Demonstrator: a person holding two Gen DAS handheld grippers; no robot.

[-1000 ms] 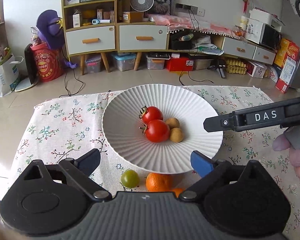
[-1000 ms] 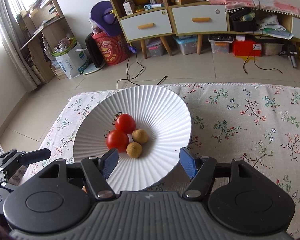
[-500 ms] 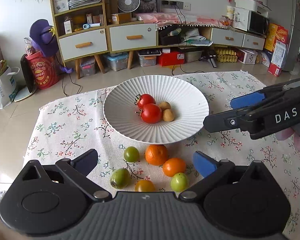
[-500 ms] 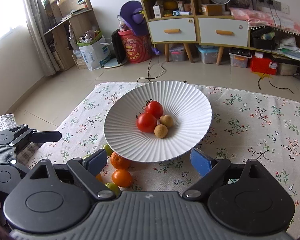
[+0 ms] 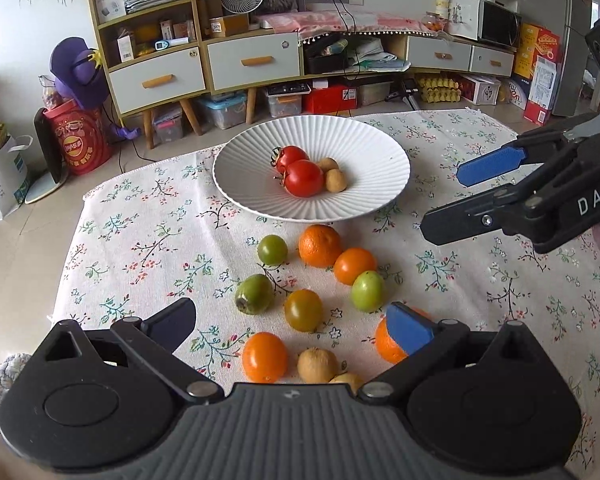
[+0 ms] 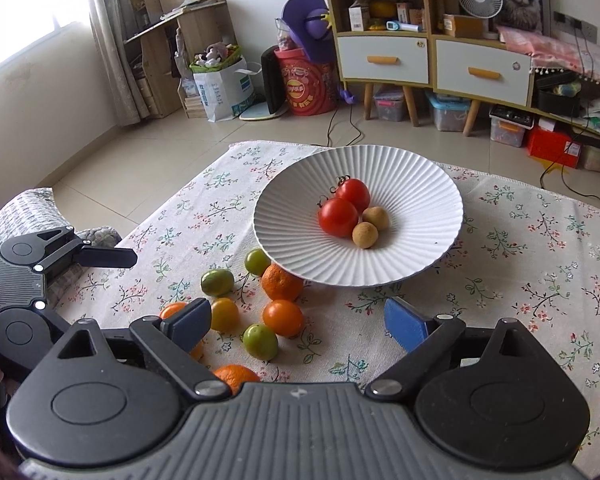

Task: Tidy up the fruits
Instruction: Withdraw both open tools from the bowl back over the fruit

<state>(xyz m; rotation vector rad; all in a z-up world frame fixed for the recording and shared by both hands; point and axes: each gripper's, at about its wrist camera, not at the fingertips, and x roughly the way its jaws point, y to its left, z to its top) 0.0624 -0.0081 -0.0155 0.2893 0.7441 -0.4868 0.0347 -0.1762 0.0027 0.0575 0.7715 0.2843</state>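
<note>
Currently your white plate [image 6: 428, 184] holds two red tomatoes [image 6: 338, 216] and two small brown fruits [image 6: 365, 234], loose fruit [image 5: 319, 245] lies on the floral cloth [image 5: 148, 236], cabinets [image 5: 204, 68] behind, left gripper [image 5: 292, 322] spread wide and empty, right gripper [image 6: 298, 322] just widened, empty.

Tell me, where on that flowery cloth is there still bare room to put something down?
The cloth is bare left of the plate and the fruit, out to its edge. It is also bare right of the plate, beneath the right claw. The crowded part is in front of the plate, where oranges and green fruit cluster.
</note>
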